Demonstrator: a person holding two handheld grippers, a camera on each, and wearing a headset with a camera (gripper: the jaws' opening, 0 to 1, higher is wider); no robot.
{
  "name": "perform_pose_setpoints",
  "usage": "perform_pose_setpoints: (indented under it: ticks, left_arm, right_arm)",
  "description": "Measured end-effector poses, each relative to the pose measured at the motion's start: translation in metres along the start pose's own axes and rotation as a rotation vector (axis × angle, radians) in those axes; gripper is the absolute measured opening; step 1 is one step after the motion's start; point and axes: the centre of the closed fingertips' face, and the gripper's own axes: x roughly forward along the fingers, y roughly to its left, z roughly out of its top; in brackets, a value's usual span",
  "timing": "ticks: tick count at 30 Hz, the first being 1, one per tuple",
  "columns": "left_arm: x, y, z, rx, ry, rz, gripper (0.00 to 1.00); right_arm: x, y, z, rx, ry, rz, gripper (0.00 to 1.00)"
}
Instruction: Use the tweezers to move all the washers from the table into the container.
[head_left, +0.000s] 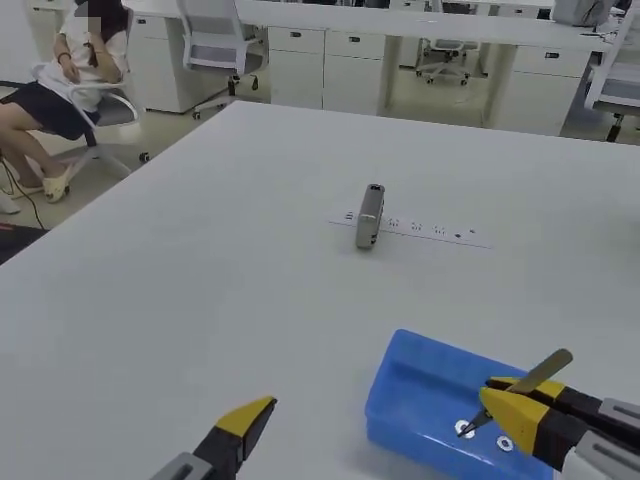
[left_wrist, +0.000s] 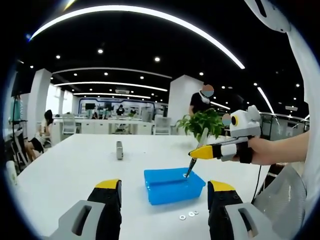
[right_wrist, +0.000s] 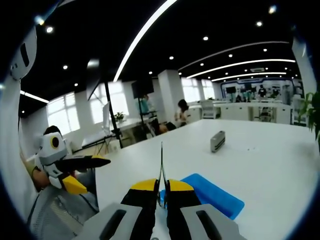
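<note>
A blue container (head_left: 420, 385) sits on the white table at the near right, with two washers (head_left: 465, 428) inside. My right gripper (head_left: 495, 395) is shut on the metal tweezers (head_left: 540, 372), whose tips reach down into the container beside a washer. In the left gripper view the tweezers (left_wrist: 189, 170) dip into the blue container (left_wrist: 172, 186), and a few loose washers (left_wrist: 189, 215) lie on the table in front of it. My left gripper (left_wrist: 165, 200) stands open and holds nothing, low at the near left (head_left: 255, 412). In the right gripper view the jaws (right_wrist: 161, 187) pinch the tweezers (right_wrist: 162, 162).
A grey device (head_left: 369, 215) stands mid-table on a flush power strip (head_left: 420, 228). A person sits on a chair (head_left: 85, 75) at the far left, beyond the table edge. Desks and office chairs line the back. A potted plant (left_wrist: 202, 122) stands past the table.
</note>
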Motion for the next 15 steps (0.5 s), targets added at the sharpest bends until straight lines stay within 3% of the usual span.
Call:
perform_pose_setpoints:
  ticks: [15]
  left_arm:
    - [0.000,0.001,-0.001,0.007,0.006,0.005,0.70]
  right_arm:
    - [0.008,-0.026,0.000,0.025,-0.010,-0.020,0.02]
